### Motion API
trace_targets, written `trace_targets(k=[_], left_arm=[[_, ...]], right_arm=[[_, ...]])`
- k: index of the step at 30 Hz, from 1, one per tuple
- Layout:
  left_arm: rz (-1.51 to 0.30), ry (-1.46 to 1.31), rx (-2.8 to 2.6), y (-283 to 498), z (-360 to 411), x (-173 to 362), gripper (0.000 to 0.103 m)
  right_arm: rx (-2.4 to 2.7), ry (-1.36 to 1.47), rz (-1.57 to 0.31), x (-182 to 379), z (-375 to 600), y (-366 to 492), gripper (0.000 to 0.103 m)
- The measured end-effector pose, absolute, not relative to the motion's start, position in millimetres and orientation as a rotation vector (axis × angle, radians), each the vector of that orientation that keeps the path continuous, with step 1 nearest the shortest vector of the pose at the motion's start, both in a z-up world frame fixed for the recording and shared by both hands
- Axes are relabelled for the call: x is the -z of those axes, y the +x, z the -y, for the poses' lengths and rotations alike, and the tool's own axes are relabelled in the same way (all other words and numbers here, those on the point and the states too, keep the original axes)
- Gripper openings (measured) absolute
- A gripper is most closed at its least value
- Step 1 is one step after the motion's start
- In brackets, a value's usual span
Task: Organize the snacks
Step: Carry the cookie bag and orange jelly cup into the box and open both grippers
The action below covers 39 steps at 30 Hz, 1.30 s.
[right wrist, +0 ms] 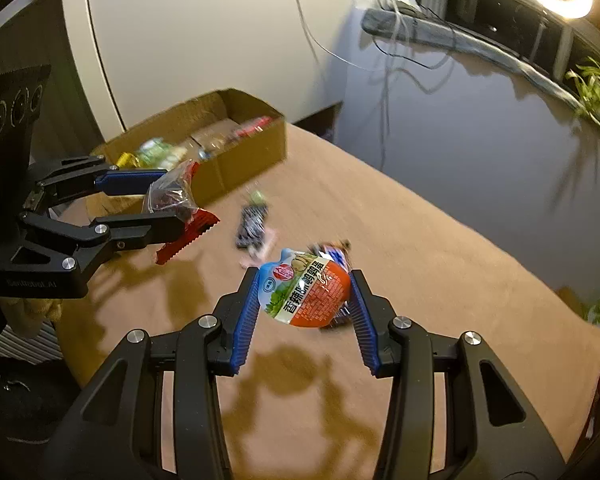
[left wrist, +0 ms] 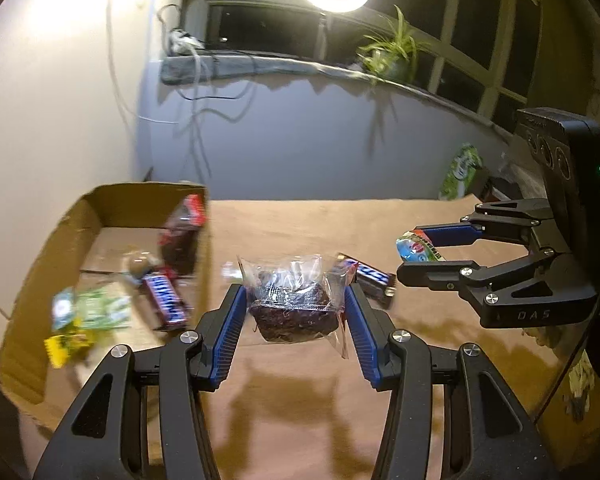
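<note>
**Both grippers carrying snacks, box waiting at left**

Left gripper [left wrist: 294,312] is holding a clear bag [left wrist: 292,304] of dark snack, jaws closed partway onto its sides, blue pads pressing the film. The bag is hanging above the table [left wrist: 300,400], centre of the left wrist view. Right gripper [right wrist: 304,300] is gripping an orange-and-blue pouch [right wrist: 306,294] the same way, jaws narrowed on it, lower centre of its own view.

The box [left wrist: 28,320] is sitting at the left of the left wrist view, already holding bars and green and yellow packets. On the table just behind the bag, a dark bar [left wrist: 366,278] is lying loose; in the right wrist view another loose wrapper [right wrist: 252,226] is showing mid-frame, blurred.

Judgement: the carry-to-box step is under way for both hands, and sorting is partly done. Next move is calling for the left gripper to swing left over the box wall, then spread its jaws; the right one follows. Risk: the slippery film sliding out.
</note>
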<state>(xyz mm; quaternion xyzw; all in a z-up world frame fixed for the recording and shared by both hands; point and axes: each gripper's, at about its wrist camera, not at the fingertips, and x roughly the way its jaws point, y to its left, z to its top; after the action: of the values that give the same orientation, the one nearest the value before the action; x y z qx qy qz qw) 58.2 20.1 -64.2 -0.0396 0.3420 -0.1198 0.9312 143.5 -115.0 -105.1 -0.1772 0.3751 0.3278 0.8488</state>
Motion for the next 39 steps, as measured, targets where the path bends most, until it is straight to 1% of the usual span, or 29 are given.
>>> trace_targets(k=[11,21,30,39], left_arm=[[-0.666,-0.116,0.135,57.7,-84.3,53.1,0.050],[-0.661,-0.134,0.065,70.6,-130.4,54.1,0.050],[-0.665,-0.152,0.038,76.5,-152.3,59.1,0.050],[-0.673,-0.164,0.026,77.5,-160.1,61.5,0.050]], right_arm=[[-0.769,-0.389,-0.765,94.7,39.3,162.6,0.046],[-0.830,-0.424,-0.758,95.7,-32.0,185.3,0.046],[-0.860,-0.427,-0.788,106.3,-66.6,205.8,0.046],[-0.873,-0.436,-0.817,118.6,-80.9,214.5,0.046]])
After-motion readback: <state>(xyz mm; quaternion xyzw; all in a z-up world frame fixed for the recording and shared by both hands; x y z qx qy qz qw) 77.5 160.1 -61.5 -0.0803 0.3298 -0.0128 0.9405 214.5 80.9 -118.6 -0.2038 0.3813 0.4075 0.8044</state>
